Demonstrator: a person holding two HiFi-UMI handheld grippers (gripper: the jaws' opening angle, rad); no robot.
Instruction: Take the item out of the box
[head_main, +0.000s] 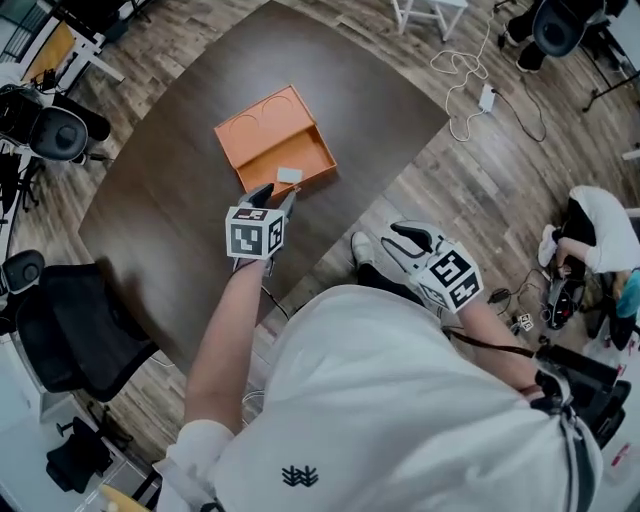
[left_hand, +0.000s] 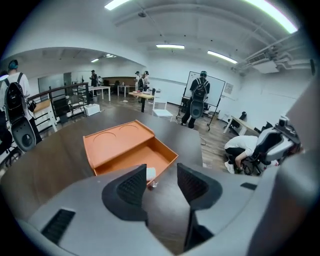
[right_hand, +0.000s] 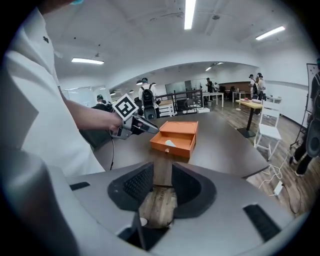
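Removal pending: small white item (head_main: 289, 175) lies inside the open orange box (head_main: 262, 128) at its near edge, left gripper (head_main: 277, 195) released and empty just short of it, right gripper (head_main: 398, 238) likewise released, well clear.

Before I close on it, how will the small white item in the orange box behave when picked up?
The white item looks small and flat, so probably light, yet it may be hard to pinch lying flat. It sits by the orange box's low front wall, so a push would likely slide it against that. Stiff or soft, I cannot tell.
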